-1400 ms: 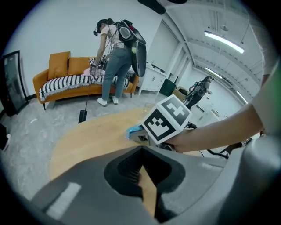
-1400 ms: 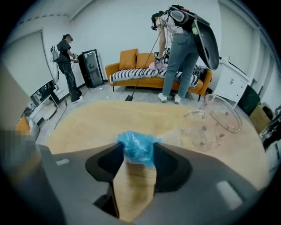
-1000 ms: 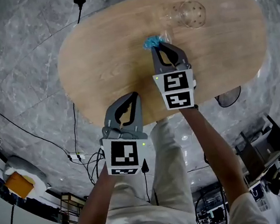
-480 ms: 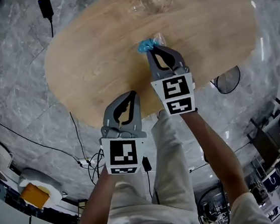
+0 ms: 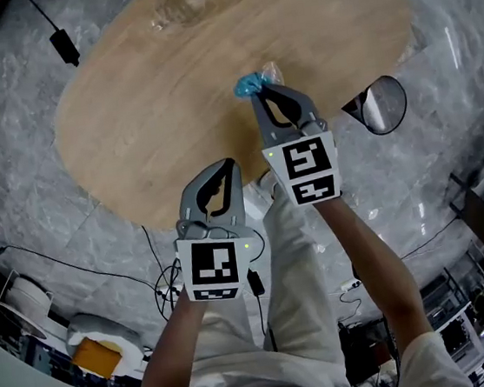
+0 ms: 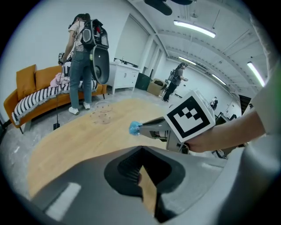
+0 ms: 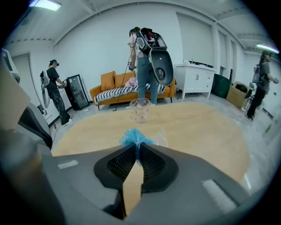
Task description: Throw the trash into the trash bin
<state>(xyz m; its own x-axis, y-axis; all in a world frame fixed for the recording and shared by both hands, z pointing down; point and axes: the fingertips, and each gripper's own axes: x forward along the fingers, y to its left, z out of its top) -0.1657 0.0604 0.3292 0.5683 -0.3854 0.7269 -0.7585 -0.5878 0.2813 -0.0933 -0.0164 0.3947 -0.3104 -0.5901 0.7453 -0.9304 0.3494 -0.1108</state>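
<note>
My right gripper is shut on a crumpled blue and clear plastic wrapper, held just above the oval wooden table. The same wrapper sticks out past the closed jaw tips in the right gripper view, and it shows as a blue tuft in the left gripper view. My left gripper hangs lower, at the table's near edge, jaws shut with nothing between them. A trash bin does not show in any view.
A clear plastic cup with dots stands at the far side of the table, also the cup ahead of my right gripper. A round black stool sits right of the table. Cables lie on the marble floor. People and an orange sofa stand beyond.
The table and cup have slid up and left in the head view as my view shifted. My right gripper still holds the wrapper; both grippers keep their places relative to each other.
</note>
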